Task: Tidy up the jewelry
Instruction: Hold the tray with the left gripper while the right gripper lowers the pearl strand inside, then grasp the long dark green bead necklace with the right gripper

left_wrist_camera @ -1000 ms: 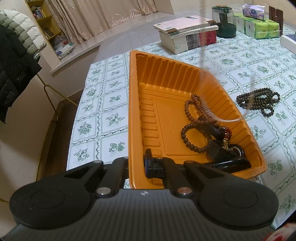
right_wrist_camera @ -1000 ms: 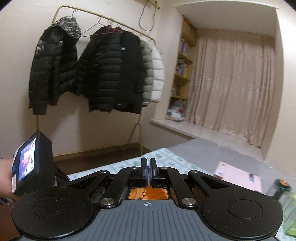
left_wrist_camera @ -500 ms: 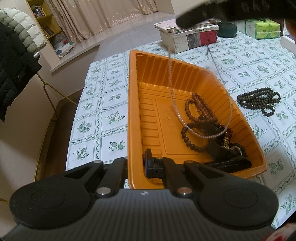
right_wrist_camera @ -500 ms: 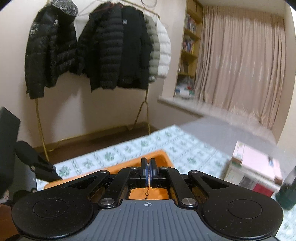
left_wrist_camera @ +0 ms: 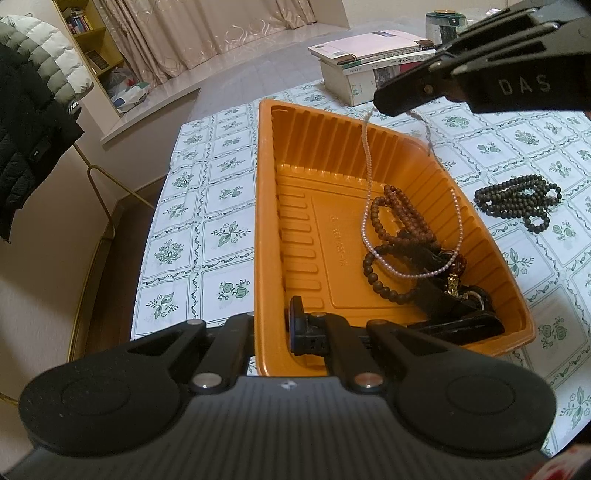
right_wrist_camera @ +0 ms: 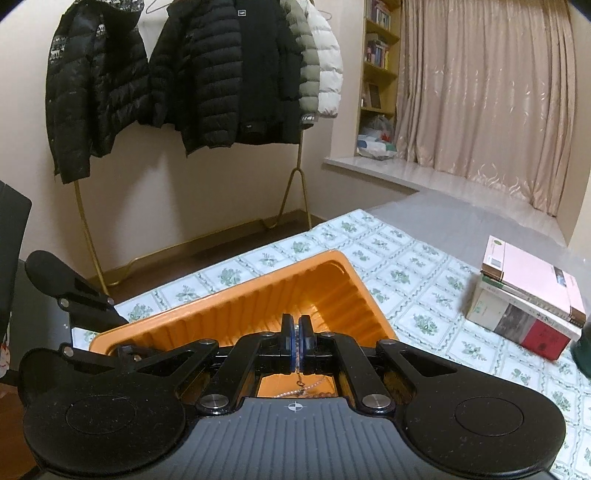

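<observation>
An orange tray (left_wrist_camera: pixel 295 206) lies on the patterned tablecloth. My left gripper (left_wrist_camera: pixel 273 328) is shut on the tray's near rim. My right gripper (right_wrist_camera: pixel 296 345) is shut on a thin pearl necklace (left_wrist_camera: pixel 369 229) and holds it above the tray; it shows in the left wrist view (left_wrist_camera: pixel 391 101) at top right. The necklace's loop hangs down onto brown bead bracelets (left_wrist_camera: pixel 399 218) and dark items (left_wrist_camera: pixel 454 314) in the tray's right end. A dark bead string (left_wrist_camera: pixel 517 201) lies on the cloth right of the tray.
A stack of books (left_wrist_camera: pixel 369 62) and a dark green jar (left_wrist_camera: pixel 445 22) stand behind the tray. A coat rack with jackets (right_wrist_camera: pixel 192 74) stands past the table's left edge. The tray (right_wrist_camera: pixel 258 295) also shows in the right wrist view.
My right gripper has come down and left over the tray, lowering the pearl necklace until its loop rests on the bracelets. My left gripper and the tray have stayed put.
</observation>
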Demonstrator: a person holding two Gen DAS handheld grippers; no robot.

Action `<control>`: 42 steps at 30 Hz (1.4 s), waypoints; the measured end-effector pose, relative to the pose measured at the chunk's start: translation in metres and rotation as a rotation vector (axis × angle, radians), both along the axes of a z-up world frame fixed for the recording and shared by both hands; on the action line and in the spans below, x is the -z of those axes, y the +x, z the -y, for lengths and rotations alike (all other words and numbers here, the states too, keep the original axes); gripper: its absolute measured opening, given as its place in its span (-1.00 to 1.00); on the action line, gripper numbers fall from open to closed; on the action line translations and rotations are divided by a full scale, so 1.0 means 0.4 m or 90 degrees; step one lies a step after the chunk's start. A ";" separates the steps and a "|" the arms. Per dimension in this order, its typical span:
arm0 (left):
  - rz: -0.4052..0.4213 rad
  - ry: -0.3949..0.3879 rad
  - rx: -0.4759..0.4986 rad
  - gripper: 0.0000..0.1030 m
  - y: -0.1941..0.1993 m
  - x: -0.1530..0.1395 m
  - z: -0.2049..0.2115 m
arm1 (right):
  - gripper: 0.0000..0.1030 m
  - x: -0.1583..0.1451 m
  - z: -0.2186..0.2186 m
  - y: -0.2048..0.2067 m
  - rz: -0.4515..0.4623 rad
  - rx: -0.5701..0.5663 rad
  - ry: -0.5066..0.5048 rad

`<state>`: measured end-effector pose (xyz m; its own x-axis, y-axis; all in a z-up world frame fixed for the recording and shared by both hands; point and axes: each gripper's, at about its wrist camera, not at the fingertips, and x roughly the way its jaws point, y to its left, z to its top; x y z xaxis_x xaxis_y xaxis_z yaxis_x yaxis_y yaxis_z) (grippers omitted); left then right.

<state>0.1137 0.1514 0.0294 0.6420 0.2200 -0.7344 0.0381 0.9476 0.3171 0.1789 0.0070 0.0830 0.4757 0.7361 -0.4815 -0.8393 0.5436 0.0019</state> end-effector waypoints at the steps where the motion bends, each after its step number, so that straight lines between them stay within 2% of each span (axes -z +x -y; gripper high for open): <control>1: 0.000 -0.001 0.000 -0.95 0.000 0.000 -0.001 | -0.97 0.001 0.001 0.000 -0.002 0.000 0.000; 6: 0.000 -0.001 0.000 -0.95 -0.001 -0.001 0.001 | -0.96 0.003 0.006 0.011 -0.006 0.016 0.015; 11: 0.001 -0.001 -0.001 -0.95 -0.002 -0.002 0.000 | -0.92 0.001 0.046 0.041 -0.024 0.062 0.037; 13: 0.002 -0.001 -0.001 -0.95 -0.002 -0.003 0.001 | -0.79 0.002 0.083 0.047 -0.026 0.085 0.044; 15: 0.002 0.000 -0.001 -0.95 -0.002 -0.003 0.001 | -0.32 0.009 0.130 0.051 -0.036 0.112 0.055; 17: 0.002 0.000 -0.001 -0.95 -0.002 -0.003 0.002 | -0.20 0.021 0.182 0.048 -0.047 0.140 0.066; 24: 0.003 0.004 -0.002 -0.95 -0.002 -0.004 0.004 | -0.20 0.110 0.416 0.034 -0.101 0.291 0.076; 29: 0.003 0.006 -0.002 -0.95 -0.003 -0.006 0.008 | -0.20 0.201 0.552 0.006 -0.147 0.378 0.041; 34: 0.003 0.011 -0.003 -0.94 -0.003 -0.007 0.013 | -0.20 0.252 0.602 -0.032 -0.173 0.403 0.022; 38: 0.002 0.013 -0.002 -0.94 -0.002 -0.008 0.015 | -0.20 0.274 0.581 -0.051 -0.178 0.383 0.015; 42: 0.001 0.013 -0.001 -0.94 -0.003 -0.009 0.016 | -0.20 0.294 0.547 -0.047 -0.155 0.367 0.001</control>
<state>0.1125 0.1449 0.0330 0.6429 0.2355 -0.7289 0.0360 0.9412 0.3358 0.1602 -0.2116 -0.0348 0.6738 0.3941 -0.6250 -0.3861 0.9090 0.1569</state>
